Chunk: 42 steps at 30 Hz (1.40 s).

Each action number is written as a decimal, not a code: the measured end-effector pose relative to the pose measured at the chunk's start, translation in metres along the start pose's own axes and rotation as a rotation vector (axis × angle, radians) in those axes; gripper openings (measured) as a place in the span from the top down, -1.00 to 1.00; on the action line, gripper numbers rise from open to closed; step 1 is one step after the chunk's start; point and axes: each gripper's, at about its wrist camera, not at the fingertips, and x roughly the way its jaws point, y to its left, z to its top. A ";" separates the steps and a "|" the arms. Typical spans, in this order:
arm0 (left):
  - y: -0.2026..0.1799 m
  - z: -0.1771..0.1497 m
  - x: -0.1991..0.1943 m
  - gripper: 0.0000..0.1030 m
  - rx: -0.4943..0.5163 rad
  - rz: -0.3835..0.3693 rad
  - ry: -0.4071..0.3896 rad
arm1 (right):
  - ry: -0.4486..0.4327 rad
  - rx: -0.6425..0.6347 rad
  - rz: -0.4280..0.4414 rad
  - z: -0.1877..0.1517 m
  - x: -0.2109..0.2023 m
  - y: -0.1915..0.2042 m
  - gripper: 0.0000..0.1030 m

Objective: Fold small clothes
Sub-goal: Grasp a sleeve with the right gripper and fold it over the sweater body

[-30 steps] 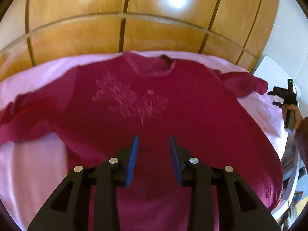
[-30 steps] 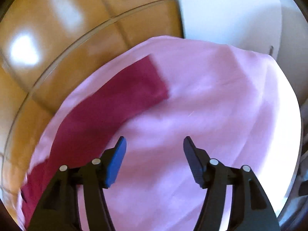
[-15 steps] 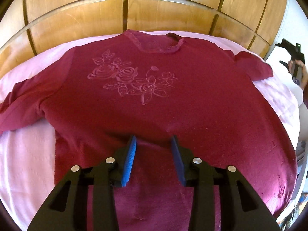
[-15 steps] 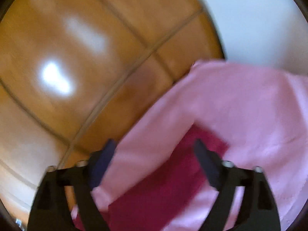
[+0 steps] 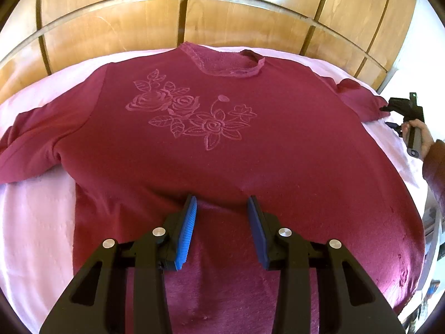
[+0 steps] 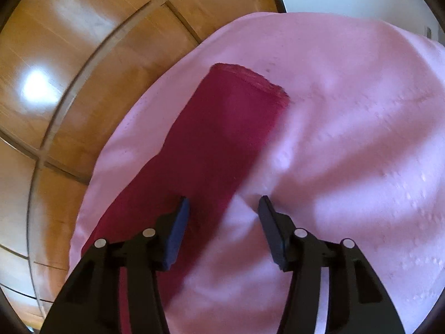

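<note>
Right hand-held gripper [image 6: 224, 208] swinging down over the sleeve [image 6: 219, 139] since a moment ago, jaws released, left hand-held gripper [image 5: 222, 211] hovering released over the maroon sweater [image 5: 222, 139], lying flat on the pink-sheeted bed [image 5: 36, 222], collar toward the far edge

One dark red sweater [image 5: 222, 144] lies spread out, with two sleeves, one neck opening and one flower design on its chest. One pink sheet [image 5: 36, 222] is under it, and one wooden panelled wall [image 5: 236, 19] stands behind. Two grippers show, the left gripper [image 5: 222, 208] and the right gripper [image 6: 224, 208], each with two fingers.
</note>
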 end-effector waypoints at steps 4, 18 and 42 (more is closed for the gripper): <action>-0.001 -0.001 0.000 0.27 0.000 0.005 -0.003 | -0.011 -0.109 -0.093 0.001 -0.003 0.014 0.89; 0.022 0.002 -0.022 0.27 -0.112 -0.125 -0.006 | -0.182 -0.285 -0.005 -0.031 -0.090 0.096 0.90; 0.085 0.051 -0.036 0.27 -0.351 -0.292 -0.097 | 0.166 -0.973 0.479 -0.364 -0.085 0.341 -0.21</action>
